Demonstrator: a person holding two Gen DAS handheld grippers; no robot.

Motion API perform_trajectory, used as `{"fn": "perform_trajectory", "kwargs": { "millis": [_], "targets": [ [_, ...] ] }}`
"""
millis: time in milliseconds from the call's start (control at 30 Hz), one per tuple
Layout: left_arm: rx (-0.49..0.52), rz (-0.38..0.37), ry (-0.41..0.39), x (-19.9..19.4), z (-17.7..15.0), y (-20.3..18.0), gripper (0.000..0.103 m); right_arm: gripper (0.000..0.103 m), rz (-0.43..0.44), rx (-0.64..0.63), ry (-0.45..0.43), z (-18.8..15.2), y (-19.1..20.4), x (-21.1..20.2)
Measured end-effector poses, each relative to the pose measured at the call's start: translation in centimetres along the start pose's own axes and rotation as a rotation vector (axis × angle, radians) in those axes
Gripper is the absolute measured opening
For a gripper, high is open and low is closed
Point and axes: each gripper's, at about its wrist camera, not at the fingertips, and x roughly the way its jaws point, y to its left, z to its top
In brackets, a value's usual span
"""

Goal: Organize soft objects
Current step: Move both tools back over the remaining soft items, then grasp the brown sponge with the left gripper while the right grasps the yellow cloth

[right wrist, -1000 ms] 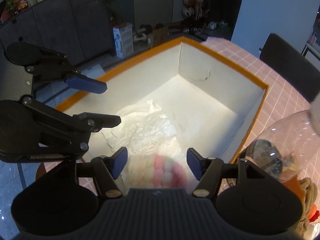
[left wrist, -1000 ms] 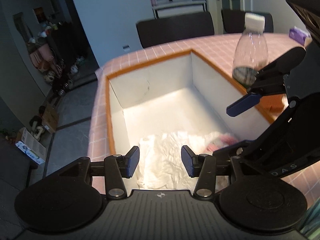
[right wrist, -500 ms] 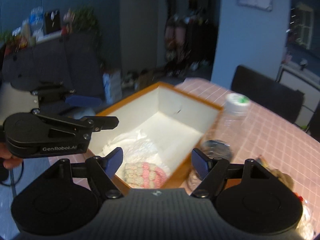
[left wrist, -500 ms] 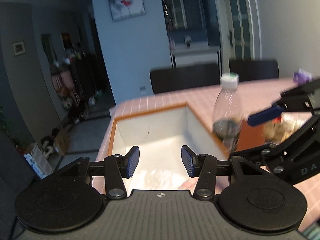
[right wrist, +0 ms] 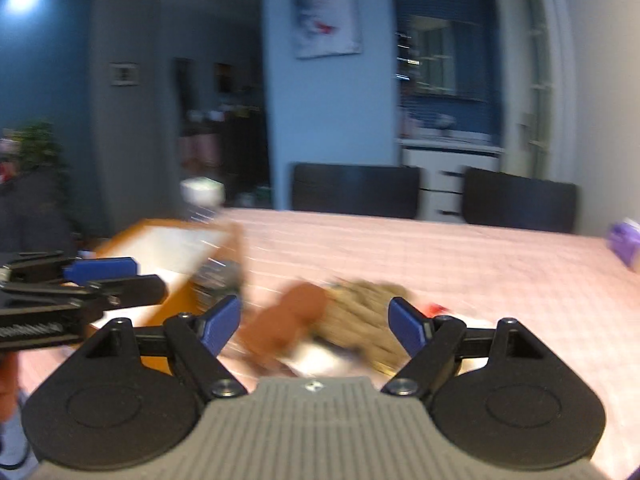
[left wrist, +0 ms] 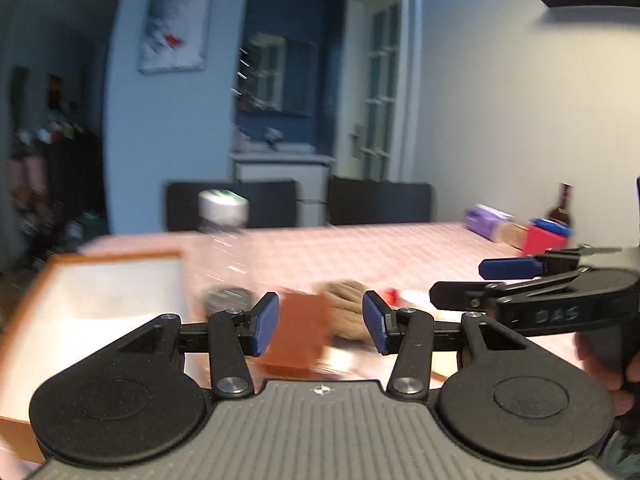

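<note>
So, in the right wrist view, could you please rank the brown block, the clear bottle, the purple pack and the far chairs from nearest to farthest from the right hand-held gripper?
From the right hand-held gripper:
1. Brown block, just ahead, between the fingers.
2. Clear bottle, ahead-left, beside the orange-rimmed box.
3. Purple pack, far right on the table.
4. Dark chairs, behind the table's far edge.

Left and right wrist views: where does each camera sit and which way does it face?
Left wrist: behind the open left gripper, facing across the pink table; right gripper at right.
Right wrist: behind the open right gripper, same direction; left gripper at left.
Shared: orange-rimmed box, clear bottle, tan knitted item.
</note>
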Motion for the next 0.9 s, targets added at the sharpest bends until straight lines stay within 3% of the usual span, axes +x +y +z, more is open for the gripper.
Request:
{"fn": "perform_trajectory", "kwargs": {
  "millis": [133, 267, 400, 733, 900],
  "targets": [
    [0.016, -0.054, 0.065, 3.6, -1.1, -1.3, 0.056, 0.080, -0.135, 0.020, 0.067, -2.3, -2.8, 0.8],
    [0.005, -0.048, 0.134, 6.7, -2.6, -1.7, 0.056, 0.080, -0.166, 0.056, 0.120, -4.3, -5.2, 2.1],
    [0.036, 0.052, 0.145, 8.9, -3.9, -3.0, 0.065, 0.079, -0.146, 0.085, 0.163, -5.9, -6.3, 3.9],
    [0.399, 0.249, 0.183, 13.4, -5.6, -5.1, 0.072, 0.079, -0.141, 0.062, 0.241, -7.2, -6.8, 9.6],
    [0.407, 0.276, 0.210, 15.8, -6.1, -5.0, 0.076, 0.065, -0.141, 0.160, 0.286, -7.8, -8.5, 11.6]
  ]
}}
